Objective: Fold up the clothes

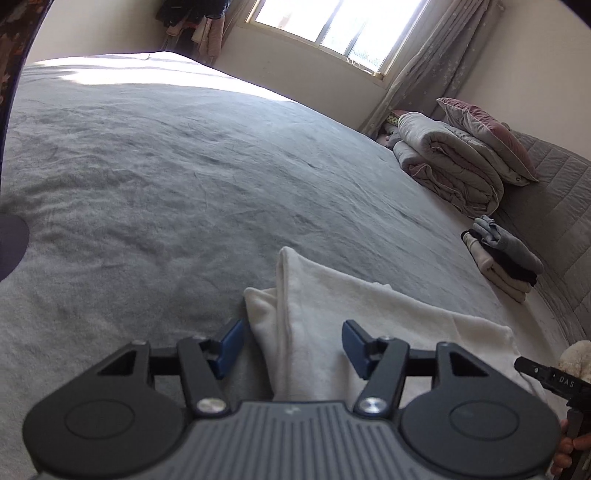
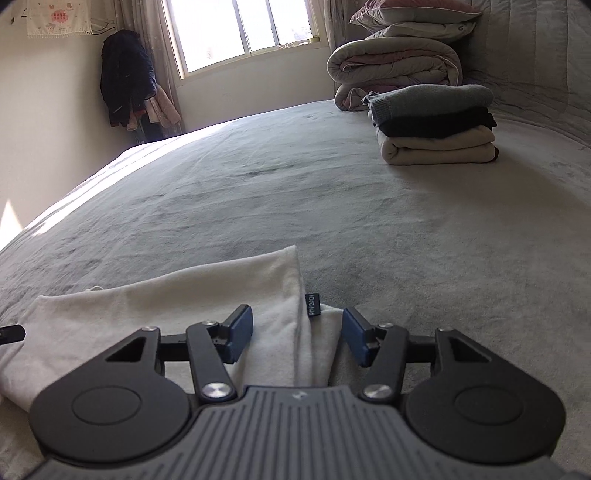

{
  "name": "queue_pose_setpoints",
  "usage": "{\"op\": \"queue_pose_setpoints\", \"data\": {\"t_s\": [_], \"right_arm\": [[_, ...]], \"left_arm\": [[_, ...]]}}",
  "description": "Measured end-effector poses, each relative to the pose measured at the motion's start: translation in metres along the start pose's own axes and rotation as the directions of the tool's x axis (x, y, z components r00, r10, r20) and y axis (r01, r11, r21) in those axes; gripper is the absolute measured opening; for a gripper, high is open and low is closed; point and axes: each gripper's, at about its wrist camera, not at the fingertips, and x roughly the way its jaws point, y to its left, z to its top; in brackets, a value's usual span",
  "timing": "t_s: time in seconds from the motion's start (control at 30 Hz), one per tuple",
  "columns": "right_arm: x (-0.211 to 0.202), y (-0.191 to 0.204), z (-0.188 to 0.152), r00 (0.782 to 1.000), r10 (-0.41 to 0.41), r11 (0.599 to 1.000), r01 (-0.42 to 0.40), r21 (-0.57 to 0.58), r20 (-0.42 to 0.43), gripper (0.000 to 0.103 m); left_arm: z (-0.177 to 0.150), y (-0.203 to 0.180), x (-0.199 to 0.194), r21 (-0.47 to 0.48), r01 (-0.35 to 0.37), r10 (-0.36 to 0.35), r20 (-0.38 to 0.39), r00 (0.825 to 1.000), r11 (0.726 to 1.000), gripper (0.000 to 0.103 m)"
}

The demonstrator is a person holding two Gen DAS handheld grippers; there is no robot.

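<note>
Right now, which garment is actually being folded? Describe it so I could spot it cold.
Start at the big grey bed; at its near edge, straddled by both open grippers, lies a white garment. Unlike the neat stack of folded clothes by the headboard, it lies alone, half folded, with a small dark label at its edge.

Sunlit window [image 2: 240,33], grey bed [image 2: 295,192], perhaps starred curtains [image 1: 424,62].

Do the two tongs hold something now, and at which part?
Nothing is held. Left tongs and right tongs are both open, each straddling a folded side edge of the white fleece garment.
</note>
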Motion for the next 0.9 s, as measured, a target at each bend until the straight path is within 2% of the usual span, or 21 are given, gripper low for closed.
{"op": "queue_pose_setpoints", "data": {"t_s": [0.1, 0.3, 0.4, 0.5, 0.73, 0.83, 0.9], "right_arm": [[-0.013, -0.006, 0.003, 1.000, 0.018, 1.000, -0.018, 0.023, -0.006, 0.060], [-0.037, -0.017, 0.001, 0.997, 0.054, 0.997, -0.050, 0.060, -0.053, 0.061], [-0.049, -0.017, 0.000, 0.996, 0.074, 0.996, -0.071, 0.045, -0.054, 0.061], [-0.059, -0.016, 0.000, 0.993, 0.100, 0.995, -0.098, 0.035, -0.060, 0.061], [-0.058, -0.009, -0.003, 0.986, 0.131, 0.991, -0.130, 0.015, -0.107, 0.064], [-0.058, -0.007, -0.004, 0.985, 0.133, 0.991, -0.133, 0.010, -0.109, 0.065], [-0.057, -0.007, -0.004, 0.985, 0.130, 0.991, -0.130, 0.009, -0.110, 0.066]], "left_arm": [[0.003, 0.014, -0.012, -0.108, 0.048, -0.054, -0.056, 0.997, 0.993, 0.074], [0.001, 0.033, -0.032, -0.234, 0.052, -0.092, -0.166, 0.982, 0.971, 0.074], [0.002, 0.037, -0.042, -0.266, 0.087, -0.140, -0.187, 0.972, 0.960, 0.074], [-0.003, 0.044, -0.043, -0.345, 0.153, -0.235, -0.212, 0.949, 0.926, 0.074], [-0.033, 0.038, -0.016, -0.523, 0.166, -0.340, -0.255, 0.905, 0.836, 0.073], [-0.034, 0.032, -0.016, -0.538, 0.161, -0.317, -0.211, 0.925, 0.828, 0.071], [-0.034, 0.029, -0.015, -0.540, 0.133, -0.285, -0.208, 0.936, 0.831, 0.063]]}}
